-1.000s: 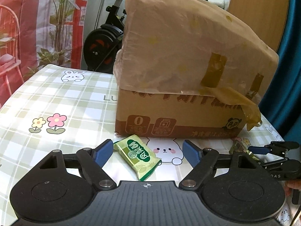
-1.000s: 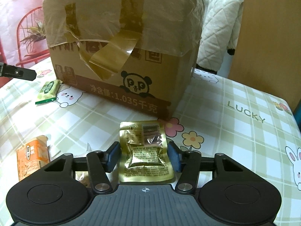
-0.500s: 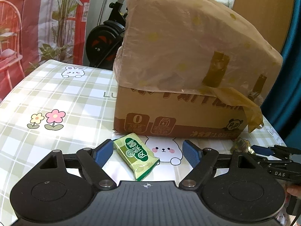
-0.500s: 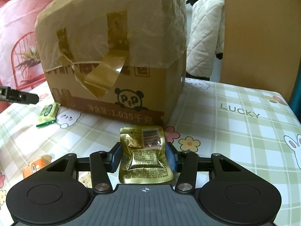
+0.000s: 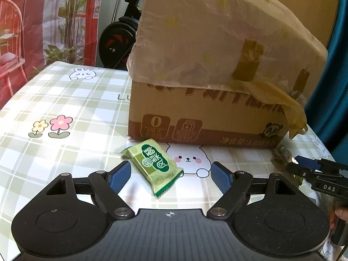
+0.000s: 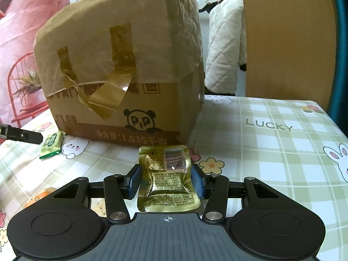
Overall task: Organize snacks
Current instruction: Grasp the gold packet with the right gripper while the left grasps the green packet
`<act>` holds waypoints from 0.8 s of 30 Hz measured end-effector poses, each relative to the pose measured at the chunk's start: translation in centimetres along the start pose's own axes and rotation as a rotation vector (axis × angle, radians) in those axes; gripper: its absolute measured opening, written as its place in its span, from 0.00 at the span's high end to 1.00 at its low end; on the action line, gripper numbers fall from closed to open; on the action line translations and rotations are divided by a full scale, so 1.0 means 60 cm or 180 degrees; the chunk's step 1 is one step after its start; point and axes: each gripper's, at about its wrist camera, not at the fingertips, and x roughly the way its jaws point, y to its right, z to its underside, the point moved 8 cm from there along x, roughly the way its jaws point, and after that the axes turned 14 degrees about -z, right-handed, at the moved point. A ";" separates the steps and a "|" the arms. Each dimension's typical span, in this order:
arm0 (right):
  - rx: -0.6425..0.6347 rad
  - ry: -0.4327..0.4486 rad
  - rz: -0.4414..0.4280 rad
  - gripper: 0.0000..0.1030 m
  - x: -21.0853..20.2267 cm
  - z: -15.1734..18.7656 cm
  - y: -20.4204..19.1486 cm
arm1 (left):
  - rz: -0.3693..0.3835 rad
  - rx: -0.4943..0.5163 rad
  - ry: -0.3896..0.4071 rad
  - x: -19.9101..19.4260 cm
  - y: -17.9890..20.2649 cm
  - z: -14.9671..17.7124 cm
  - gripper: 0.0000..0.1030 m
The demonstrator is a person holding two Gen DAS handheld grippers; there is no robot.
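Gold foil pouch (image 6: 168, 181): crinkled, glossy, printed with small text and a barcode; it sits at lower centre of the right wrist view, pinched between the blue pads of the right gripper (image 6: 166, 181), jaws closed onto its two side edges. Its lower edge is cut off by the gripper body.

Green snack packet (image 5: 153, 165): pillow-shaped wrapper with serrated end seals, lying flat on the desk (image 5: 65, 100) at centre of the left wrist view, just before the box. The left gripper (image 5: 170, 177) has its jaws spread wide to either side of the packet's near end; neither ribbed blue pad touches it. The same packet shows small at left in the right wrist view (image 6: 51, 144).

Cardboard box (image 6: 121, 76): upper part wrapped in cloudy plastic film, brown tape strips peeling loose, panda print on the lower front. Its top runs out of frame in the left wrist view.

Orange packet (image 6: 38, 198), lower left of the right wrist view, is mostly hidden behind the gripper; a pale item beside it cannot be identified.

The desk carries a glossy green-checked cloth with rabbit and flower prints.
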 end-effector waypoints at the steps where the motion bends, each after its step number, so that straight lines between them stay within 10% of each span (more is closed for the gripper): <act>1: -0.0003 0.0009 -0.0003 0.56 -0.001 0.000 0.000 | 0.0054 0.0015 -0.0026 0.001 0.002 0.002 0.20; 12: 0.0010 0.0114 0.0037 0.56 -0.010 -0.002 0.001 | -0.0262 -0.0310 -0.0115 0.039 -0.002 -0.010 0.22; 24: 0.0040 0.0108 0.0032 0.55 -0.010 -0.002 0.005 | -0.0392 -0.0185 -0.0120 0.046 0.006 0.000 0.49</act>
